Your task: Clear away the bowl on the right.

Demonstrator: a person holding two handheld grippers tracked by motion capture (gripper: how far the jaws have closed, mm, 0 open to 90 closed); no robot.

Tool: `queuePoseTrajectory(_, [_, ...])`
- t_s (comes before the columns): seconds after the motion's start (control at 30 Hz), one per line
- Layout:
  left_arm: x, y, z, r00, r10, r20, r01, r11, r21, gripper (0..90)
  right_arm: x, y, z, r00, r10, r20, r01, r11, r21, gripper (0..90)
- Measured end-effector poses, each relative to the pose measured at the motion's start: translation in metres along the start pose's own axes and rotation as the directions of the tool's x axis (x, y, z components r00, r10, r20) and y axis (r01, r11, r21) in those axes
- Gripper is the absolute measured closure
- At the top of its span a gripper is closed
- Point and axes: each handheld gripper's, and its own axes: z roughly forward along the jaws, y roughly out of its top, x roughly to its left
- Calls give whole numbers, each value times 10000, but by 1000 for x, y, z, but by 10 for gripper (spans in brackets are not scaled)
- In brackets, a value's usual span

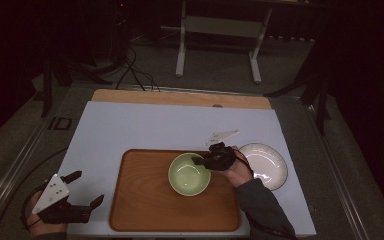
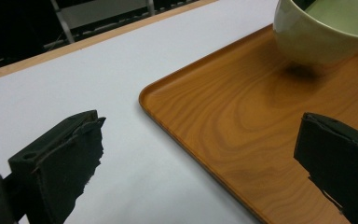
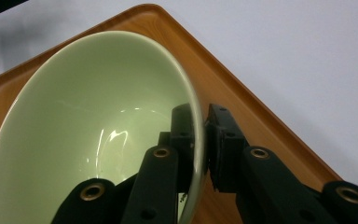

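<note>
A pale green bowl [image 1: 188, 173] sits over the wooden tray [image 1: 140, 200], near the tray's right half. My right gripper [image 1: 200, 160] is shut on the bowl's right rim, one jaw inside and one outside. In the right gripper view the bowl [image 3: 84, 130] is tilted, with my right gripper [image 3: 199, 140] pinching its rim above the tray [image 3: 242, 98]. My left gripper [image 1: 87, 188] is open at the table's front left, just off the tray's left edge. In the left gripper view the left gripper [image 2: 198, 158] has its jaws wide apart, astride the tray's edge [image 2: 186, 135], with the bowl [image 2: 321, 32] beyond.
A white plate [image 1: 265, 162] lies on the light table cover [image 1: 155, 125] right of the tray, beside the right hand. A wooden table edge [image 1: 180, 97] runs along the back. A metal stand [image 1: 220, 30] and cables lie on the floor beyond.
</note>
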Motion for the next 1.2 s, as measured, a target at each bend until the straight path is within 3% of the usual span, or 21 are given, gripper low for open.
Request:
queuePoseTrajectory(0.33, [0, 0, -1, 10000, 26, -5, -26, 10000, -26, 11, 12, 1, 20, 9992, -231, -327, 240, 9993, 274, 813])
queuePoseTrajectory(0.83, [0, 0, -1, 10000, 18, -14, -18, 10000, -33, 11, 17, -7, 37, 9967, -71, -813, 119, 9982, 584, 818])
queuePoseTrajectory(1.2, [0, 0, -1, 10000, -2, -27, 2, 10000, -69, 11, 17, -5, 46, 9979, -393, -507, 444, 9935, 1052, 827])
